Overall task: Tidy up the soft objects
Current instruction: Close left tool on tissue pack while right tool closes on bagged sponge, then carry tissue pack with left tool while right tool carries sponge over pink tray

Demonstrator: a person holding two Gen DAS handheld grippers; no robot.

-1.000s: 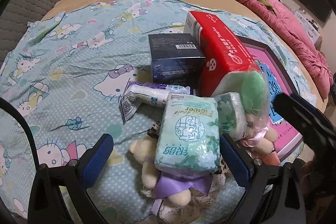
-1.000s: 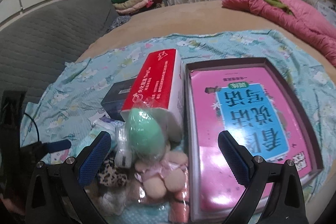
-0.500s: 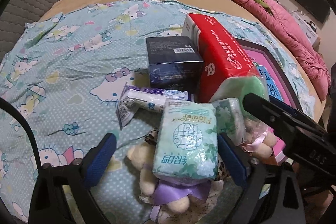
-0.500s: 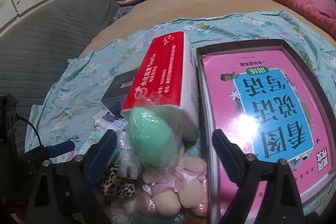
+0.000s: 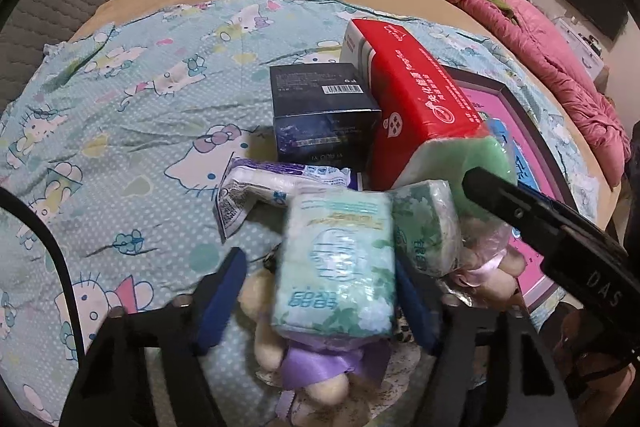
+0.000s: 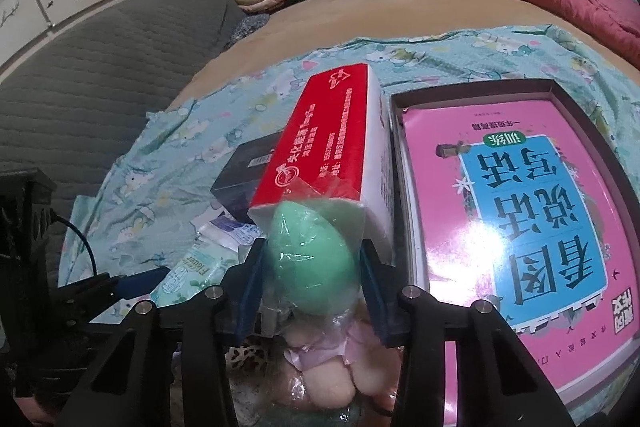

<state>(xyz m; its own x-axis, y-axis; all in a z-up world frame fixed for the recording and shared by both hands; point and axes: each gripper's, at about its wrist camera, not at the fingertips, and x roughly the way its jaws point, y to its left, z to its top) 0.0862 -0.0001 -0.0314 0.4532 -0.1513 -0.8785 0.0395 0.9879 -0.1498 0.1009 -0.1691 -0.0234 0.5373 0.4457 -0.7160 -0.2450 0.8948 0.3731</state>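
Note:
In the left wrist view a pale green tissue pack (image 5: 336, 267) lies on a cream plush bear with a purple ribbon (image 5: 320, 367). My left gripper (image 5: 320, 303) straddles the pack with its jaws closing. The right pad is at the pack's edge and the left pad stands a little off it. In the right wrist view my right gripper (image 6: 314, 291) is closing on a green sponge egg in a clear bag (image 6: 312, 267), with both pads against its sides. A pink-ribboned plush (image 6: 332, 387) lies under the egg. The right gripper's black finger (image 5: 520, 219) also crosses the left wrist view.
A red tissue box (image 5: 416, 107), a dark blue box (image 5: 320, 115), a purple-white packet (image 5: 272, 183) and a smaller green pack (image 5: 428, 227) crowd the pile. A pink book lies in a dark tray (image 6: 568, 107) to the right. A pink quilt (image 5: 540, 39) lies at the bed's far edge.
Both grippers' jaws have narrowed a lot. The right gripper came forward and now flanks the green egg closely. The left gripper stayed over the green tissue pack.

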